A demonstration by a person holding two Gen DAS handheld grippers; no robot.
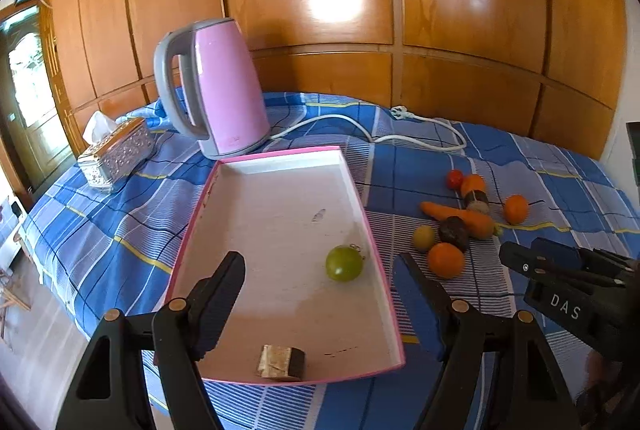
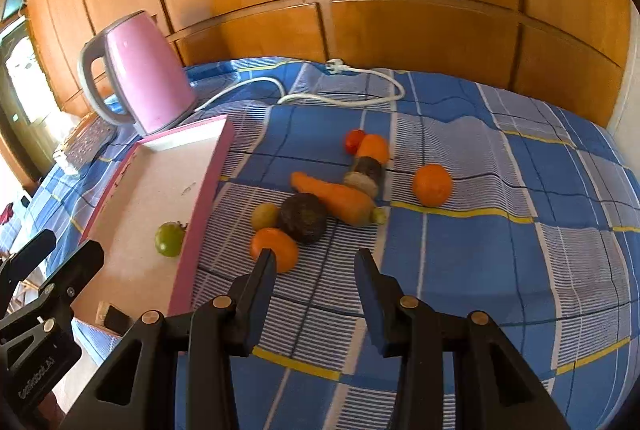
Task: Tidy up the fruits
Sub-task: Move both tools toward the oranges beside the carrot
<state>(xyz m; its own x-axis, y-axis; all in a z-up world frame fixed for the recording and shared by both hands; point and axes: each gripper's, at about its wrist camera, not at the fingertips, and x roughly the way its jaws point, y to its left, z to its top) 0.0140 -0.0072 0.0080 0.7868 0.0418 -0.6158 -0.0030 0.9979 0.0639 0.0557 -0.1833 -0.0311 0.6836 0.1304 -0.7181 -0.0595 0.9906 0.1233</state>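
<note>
A pink-rimmed white tray [image 1: 224, 213] [image 2: 200, 197] lies on the blue checked cloth. A green fruit [image 1: 344, 264] [image 2: 170, 238] and a small brown block [image 1: 280, 362] lie in it. Right of the tray is a pile: a near orange [image 1: 446, 260] [image 2: 280, 246], a dark round fruit [image 1: 454, 232] [image 2: 304, 218], a small yellow-green fruit [image 1: 424, 237] [image 2: 265, 216], a carrot [image 1: 460, 216] [image 2: 336, 197], a red tomato [image 1: 454, 178] [image 2: 354, 141] and a far orange [image 1: 516, 207] [image 2: 432, 185]. My left gripper [image 1: 320, 270] is open and empty above the tray. My right gripper [image 2: 316, 260] [image 1: 532, 262] is open and empty, just short of the near orange.
A pink electric kettle [image 1: 224, 89] [image 2: 144, 73] stands behind the tray, with its white cord [image 1: 360, 127] [image 2: 352, 93] across the cloth. A silver tissue box [image 1: 116, 153] sits at the left. Wooden panels rise behind. The cloth's edge drops off at the left.
</note>
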